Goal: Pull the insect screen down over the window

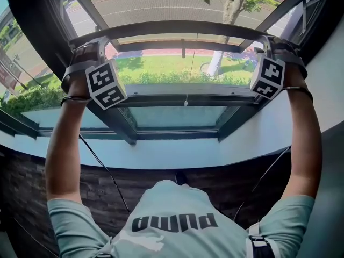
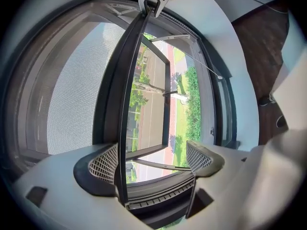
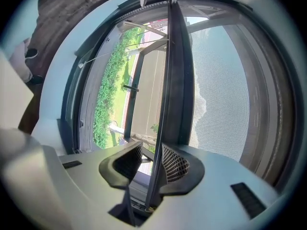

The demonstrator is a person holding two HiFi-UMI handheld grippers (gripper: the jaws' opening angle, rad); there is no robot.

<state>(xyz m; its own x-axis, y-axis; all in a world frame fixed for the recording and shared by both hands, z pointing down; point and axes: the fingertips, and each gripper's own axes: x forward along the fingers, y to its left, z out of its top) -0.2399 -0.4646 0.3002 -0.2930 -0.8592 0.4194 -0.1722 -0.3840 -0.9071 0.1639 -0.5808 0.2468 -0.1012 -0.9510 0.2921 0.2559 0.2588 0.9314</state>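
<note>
The person stands square to the window, arms raised, and the insect screen's dark pull bar arcs across the 12 o'clock part of the head view, high above the white sill. The left gripper meets the bar at about 10 o'clock and the right gripper at about 2 o'clock, well apart, one near each end. In the left gripper view the left gripper has its jaws spread wide. The pull bar runs between them, lying against the pad on the 9 o'clock side and clear of the other pad. The grey mesh fills the 9 o'clock side of that view. In the right gripper view the right gripper is narrower but not clamped. The bar's thin edge passes between the jaws, close against the 3 o'clock pad, with a gap to the other. Mesh shows at 3 o'clock. Outside lie a lawn and a tree.
</note>
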